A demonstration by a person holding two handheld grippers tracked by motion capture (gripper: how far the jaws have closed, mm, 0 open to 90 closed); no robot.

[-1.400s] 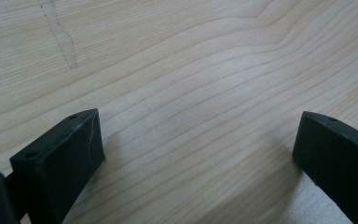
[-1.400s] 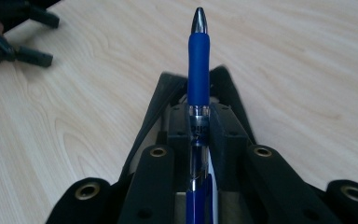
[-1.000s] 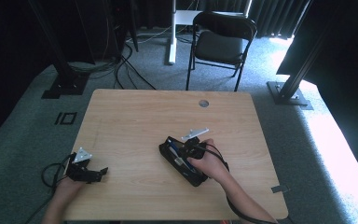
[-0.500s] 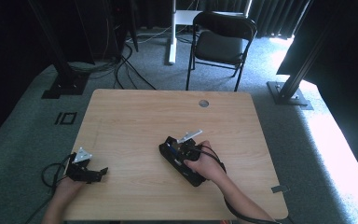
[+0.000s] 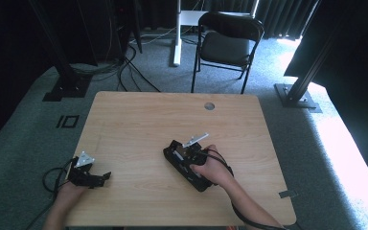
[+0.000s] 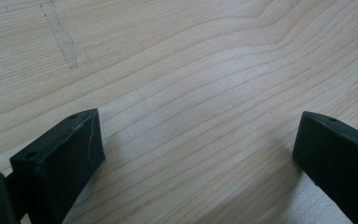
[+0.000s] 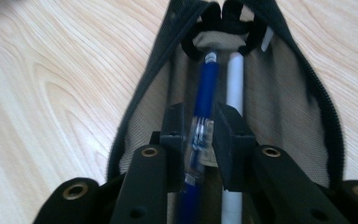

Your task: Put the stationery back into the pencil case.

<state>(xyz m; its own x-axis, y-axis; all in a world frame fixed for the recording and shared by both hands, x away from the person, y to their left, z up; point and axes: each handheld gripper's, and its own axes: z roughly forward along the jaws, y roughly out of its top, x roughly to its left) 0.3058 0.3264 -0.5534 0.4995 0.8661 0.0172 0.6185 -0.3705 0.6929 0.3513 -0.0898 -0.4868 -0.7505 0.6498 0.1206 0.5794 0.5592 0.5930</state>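
Observation:
A black zip pencil case (image 5: 174,157) lies open in the middle of the wooden table (image 5: 139,120). In the right gripper view its beige lining (image 7: 144,116) holds a blue pen (image 7: 206,91) and a white pen (image 7: 235,79) side by side. My right gripper (image 7: 199,128) reaches inside the case, shut on the blue pen near its clear clip end. From above, the right gripper (image 5: 191,155) sits under the person's hand over the case. My left gripper (image 5: 100,177) rests at the table's front left, open over bare wood (image 6: 196,149).
A round cable hole (image 5: 209,106) sits near the table's far edge. A black folding chair (image 5: 227,40) stands behind the table on grey carpet. Cables and dark stand bases (image 5: 64,88) lie at the far left and right.
The right hand has shifted slightly to the left over the pencil case. The left gripper has not moved.

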